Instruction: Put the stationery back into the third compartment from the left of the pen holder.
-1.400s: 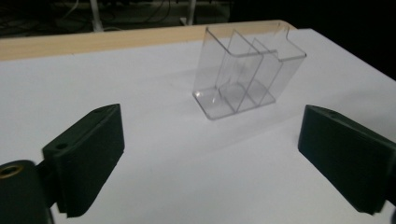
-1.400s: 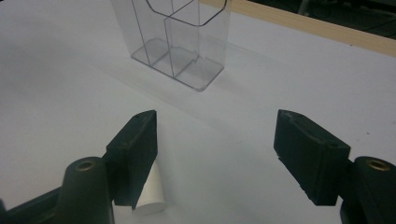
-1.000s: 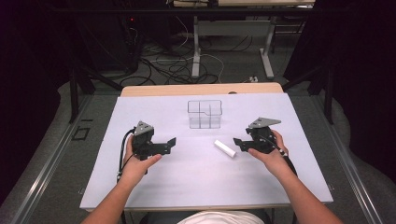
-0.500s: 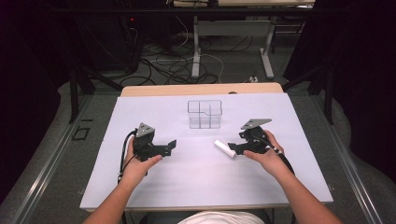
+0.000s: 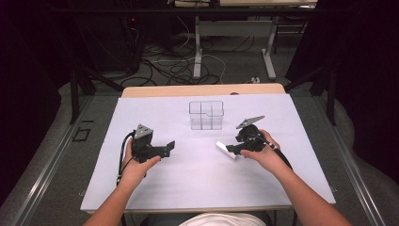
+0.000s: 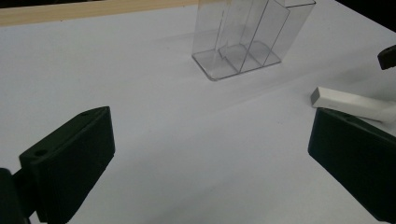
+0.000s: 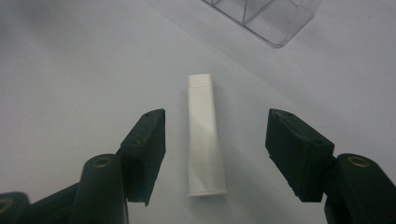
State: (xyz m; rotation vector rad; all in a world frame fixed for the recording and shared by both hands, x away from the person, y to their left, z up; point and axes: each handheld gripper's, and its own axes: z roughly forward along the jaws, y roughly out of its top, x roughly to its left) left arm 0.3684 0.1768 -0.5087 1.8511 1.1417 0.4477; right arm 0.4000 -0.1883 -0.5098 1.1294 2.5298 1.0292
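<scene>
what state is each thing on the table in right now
white tube: lying flat on the table, between the right tool's jaws, not gripped
right tool: open, jaws have just been closing around the tube, no contact
left tool: open, nothing between its jaws
clear divided box: upright, compartments empty

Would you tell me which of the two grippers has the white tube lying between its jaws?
The right gripper: the white tube lies between its open jaws; the left gripper is over bare table.
</scene>
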